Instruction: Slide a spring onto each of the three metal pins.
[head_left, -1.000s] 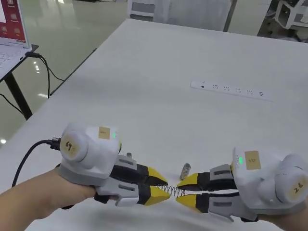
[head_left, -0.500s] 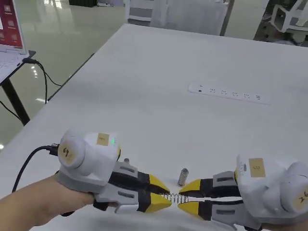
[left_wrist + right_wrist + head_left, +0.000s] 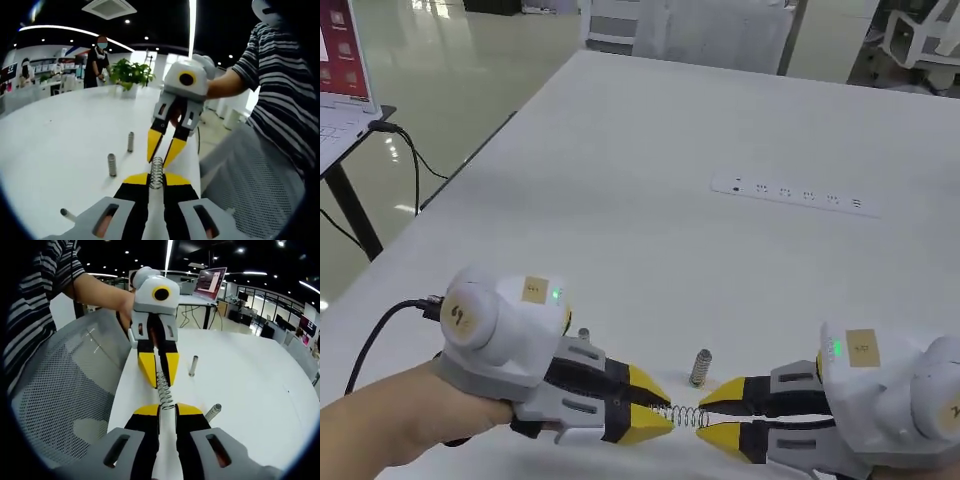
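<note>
A thin steel spring (image 3: 684, 414) stretches level between the two grippers just above the white table (image 3: 650, 190). My left gripper (image 3: 660, 407) is shut on the spring's one end (image 3: 156, 172). My right gripper (image 3: 712, 416) faces it tip to tip and is shut on the other end (image 3: 165, 392). In the left gripper view the right gripper (image 3: 162, 150) comes in from above; in the right gripper view the left gripper (image 3: 160, 371) does. Beyond the tips stands a metal pin wearing a spring (image 3: 700, 368), also pointed here (image 3: 214, 411). A bare pin (image 3: 192, 366) stands farther along.
A white power strip (image 3: 788, 191) lies across the table's middle. The table's near edge runs under both grippers, with a mesh chair (image 3: 75, 390) just off it. A laptop (image 3: 342, 60) sits on a side stand at the left. Another sprung pin (image 3: 130, 142) and a plain pin (image 3: 65, 213) stand near.
The right gripper has drawn back to the right and slightly down, so more of the spring shows between the two sets of tips. The left gripper has barely moved.
</note>
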